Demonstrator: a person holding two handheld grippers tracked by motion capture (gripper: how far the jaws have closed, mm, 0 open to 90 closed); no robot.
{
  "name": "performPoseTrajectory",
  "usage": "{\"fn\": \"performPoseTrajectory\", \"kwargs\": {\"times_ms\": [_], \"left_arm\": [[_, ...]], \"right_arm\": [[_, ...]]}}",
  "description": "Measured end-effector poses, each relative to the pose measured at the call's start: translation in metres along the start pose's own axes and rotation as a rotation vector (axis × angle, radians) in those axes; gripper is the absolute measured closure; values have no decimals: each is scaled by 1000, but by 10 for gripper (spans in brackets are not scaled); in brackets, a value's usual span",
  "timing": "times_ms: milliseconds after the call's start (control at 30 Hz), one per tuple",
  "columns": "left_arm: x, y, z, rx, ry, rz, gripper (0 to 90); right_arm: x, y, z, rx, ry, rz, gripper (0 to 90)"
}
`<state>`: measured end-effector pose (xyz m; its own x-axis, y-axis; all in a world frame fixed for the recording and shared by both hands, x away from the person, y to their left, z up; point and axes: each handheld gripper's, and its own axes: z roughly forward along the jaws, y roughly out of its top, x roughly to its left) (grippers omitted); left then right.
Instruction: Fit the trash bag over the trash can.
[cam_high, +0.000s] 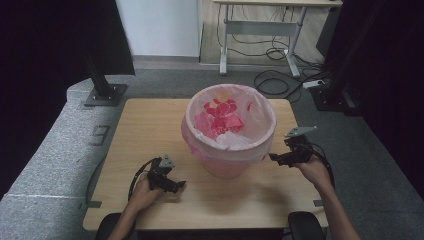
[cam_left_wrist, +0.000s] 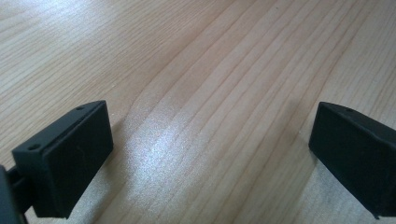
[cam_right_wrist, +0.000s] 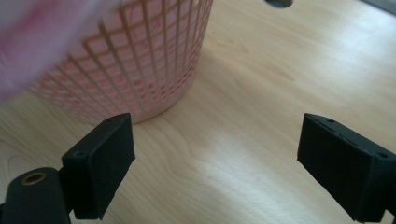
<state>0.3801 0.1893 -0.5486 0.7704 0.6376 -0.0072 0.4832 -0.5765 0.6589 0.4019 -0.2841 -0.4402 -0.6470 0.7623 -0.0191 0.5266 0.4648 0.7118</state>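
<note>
The pink mesh bin (cam_high: 227, 150) stands at the centre of the table (cam_high: 145, 125), fitted with a pink liner bag (cam_high: 252, 107) whose edge is folded over the rim. The lining appears complete; little seems to remain. The right gripper (cam_high: 274, 158) sits beside the bin's right wall, jaws wide apart and empty. The left gripper (cam_high: 180, 186) rests low over bare wood, jaws likewise spread with nothing between them.

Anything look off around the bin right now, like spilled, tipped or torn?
Nothing stands out. The pink mesh bin stands upright on the wooden table, its plastic liner folded over the rim, with red and white scraps inside. No spill shows on the table.
</note>
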Motion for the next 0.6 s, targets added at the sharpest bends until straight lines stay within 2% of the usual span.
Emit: {"fn": "performPoseTrajectory", "kwargs": {"times_ms": [267, 600], "left_arm": [[0, 0, 0, -1, 0, 0, 0], [0, 0, 0, 2, 0, 2, 0]], "right_arm": [[7, -26, 21, -1, 16, 15, 103], [11, -59, 47, 4, -20, 18, 103]]}}
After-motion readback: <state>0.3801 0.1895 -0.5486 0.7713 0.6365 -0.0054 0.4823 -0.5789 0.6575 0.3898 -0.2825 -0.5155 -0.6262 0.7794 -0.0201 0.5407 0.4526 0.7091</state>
